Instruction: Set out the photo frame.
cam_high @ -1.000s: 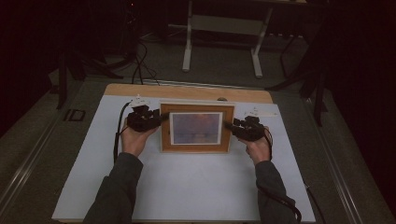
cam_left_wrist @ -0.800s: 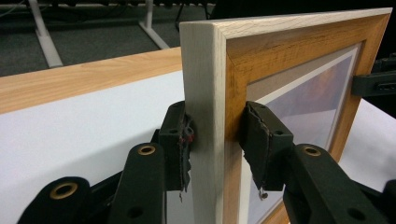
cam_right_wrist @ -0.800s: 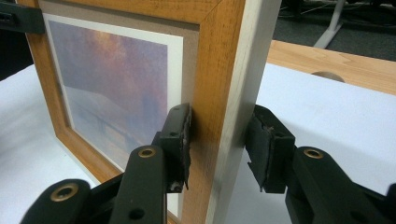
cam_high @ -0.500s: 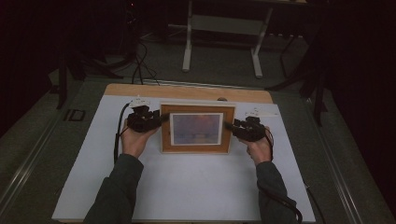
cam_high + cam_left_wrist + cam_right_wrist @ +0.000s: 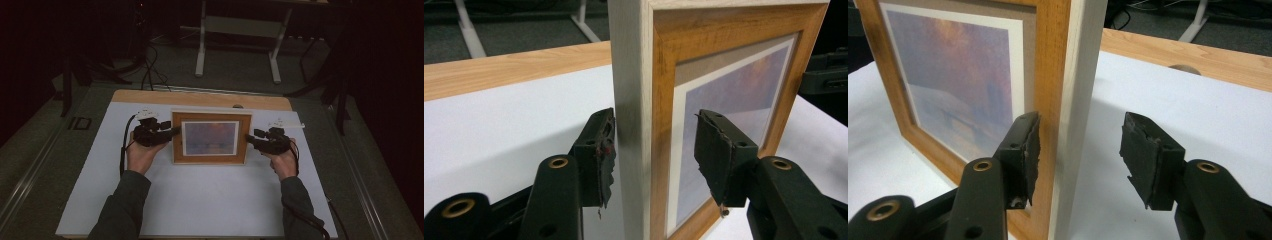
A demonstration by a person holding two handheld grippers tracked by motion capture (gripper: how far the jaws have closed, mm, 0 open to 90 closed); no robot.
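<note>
A wooden picture frame (image 5: 210,138) with a purple-orange print stands upright mid-table, its front toward the person. My left gripper (image 5: 172,132) is at its left edge and my right gripper (image 5: 249,137) at its right edge. In the left gripper view the frame (image 5: 724,90) has its edge between the jaws of the left gripper (image 5: 654,145), and the pad on the glass side stands off it. In the right gripper view the frame (image 5: 963,75) sits likewise inside the right gripper (image 5: 1080,145), the rear pad well clear. Both pairs of jaws have just been opening and are open.
A white sheet (image 5: 200,200) covers the table, with a bare wooden strip (image 5: 200,98) along the far edge. Small white items lie at the back left (image 5: 145,114) and back right (image 5: 282,122). A desk stand (image 5: 235,45) is on the floor beyond.
</note>
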